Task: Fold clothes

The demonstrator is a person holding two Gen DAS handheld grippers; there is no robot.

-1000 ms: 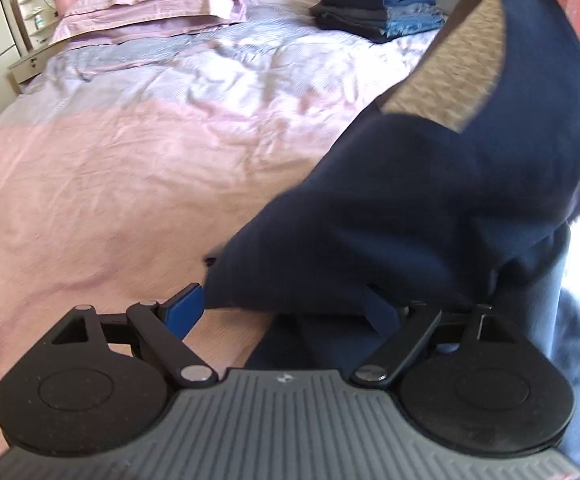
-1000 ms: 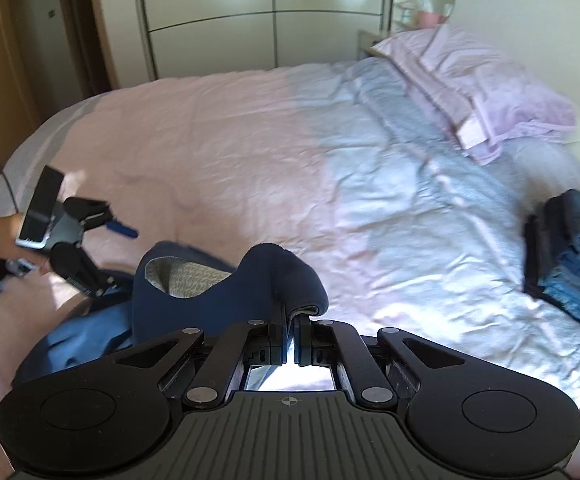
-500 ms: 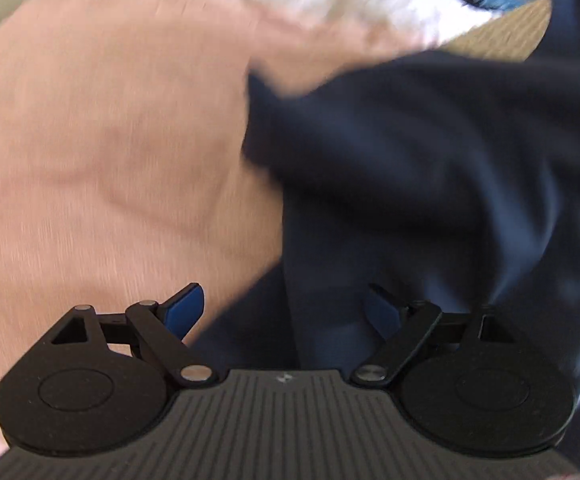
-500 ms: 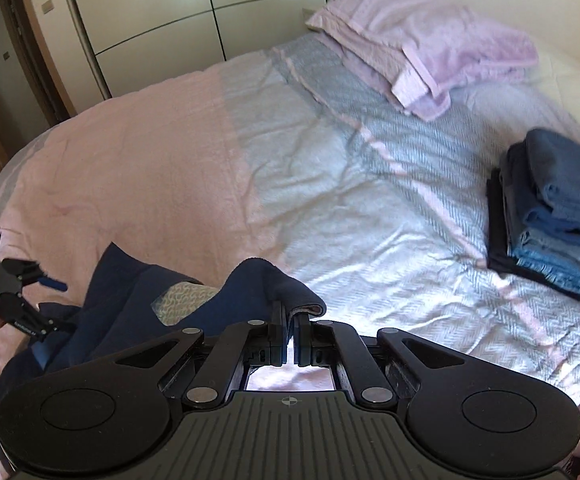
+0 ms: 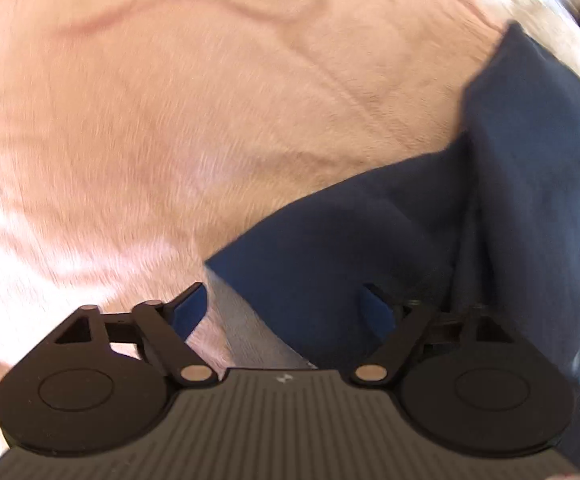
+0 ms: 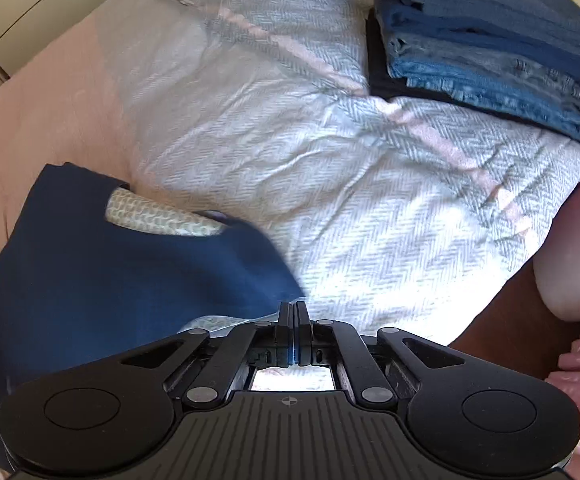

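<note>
Pink and grey-white bedding (image 6: 290, 140) is spread across the bed, and a stack of folded blue clothes (image 6: 485, 40) is seen far right. The navy garment (image 6: 110, 280) is laid on the near left of the bed, patterned lining exposed. The right tool (image 6: 293, 312) is pressed together, pinching the garment's edge. The left tool (image 5: 286, 312) is held spread wide, navy cloth lying between its fingers (image 5: 188, 312), ungripped.

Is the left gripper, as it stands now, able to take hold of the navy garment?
Probably yes. The left gripper has its jaws wide open, and the edge of the navy garment already lies between them on the pink bedcover, with nothing blocking.
</note>
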